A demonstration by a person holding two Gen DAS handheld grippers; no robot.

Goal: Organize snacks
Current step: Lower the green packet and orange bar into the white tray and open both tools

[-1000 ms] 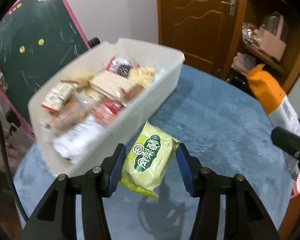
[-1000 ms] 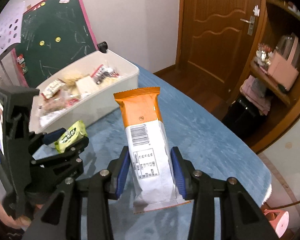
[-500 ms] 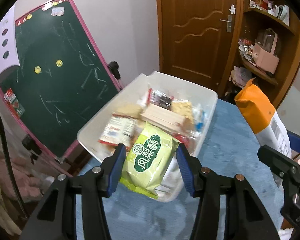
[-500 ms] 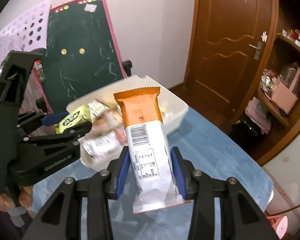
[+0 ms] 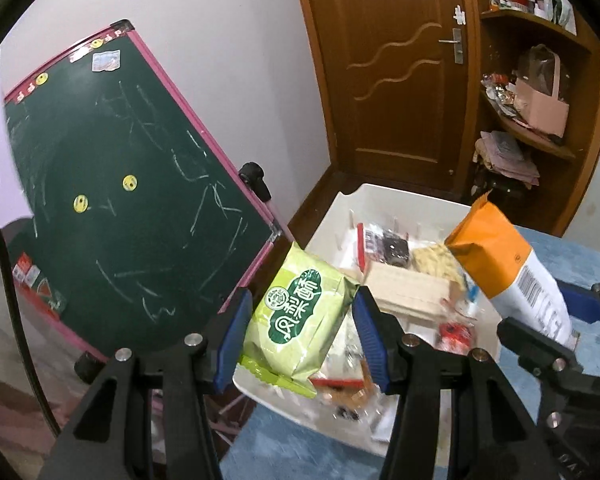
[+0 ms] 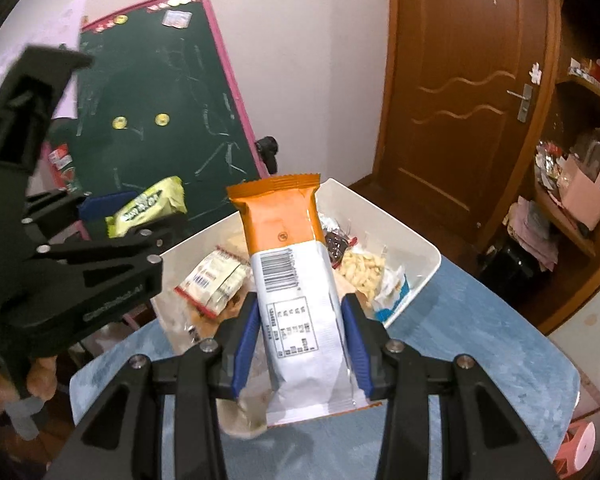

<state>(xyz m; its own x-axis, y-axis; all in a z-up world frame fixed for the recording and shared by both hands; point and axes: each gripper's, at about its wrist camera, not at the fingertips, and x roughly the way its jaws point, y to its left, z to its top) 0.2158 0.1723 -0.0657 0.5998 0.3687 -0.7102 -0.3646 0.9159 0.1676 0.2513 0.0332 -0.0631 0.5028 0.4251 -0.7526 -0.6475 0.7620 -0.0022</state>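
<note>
My left gripper [image 5: 302, 328] is shut on a green snack packet [image 5: 300, 320] and holds it in the air over the near left end of the white bin [image 5: 332, 220]. The bin holds several wrapped snacks. My right gripper [image 6: 300, 328] is shut on an orange and white snack bag [image 6: 292, 264], held upright above the bin [image 6: 412, 236]. The orange bag also shows in the left wrist view [image 5: 508, 268]. The left gripper with the green packet shows in the right wrist view [image 6: 148, 208], to the left of the bag.
The bin sits on a table with a blue cloth [image 6: 480, 336]. A green chalkboard with a pink frame [image 5: 120, 184] stands behind it. A brown door [image 5: 400, 80] and a wooden shelf with a pink bag [image 5: 540, 108] are at the right.
Both grippers have risen and moved toward the bin with their snacks still held. The green packet and the orange bag now hang over the bin instead of over the blue cloth.
</note>
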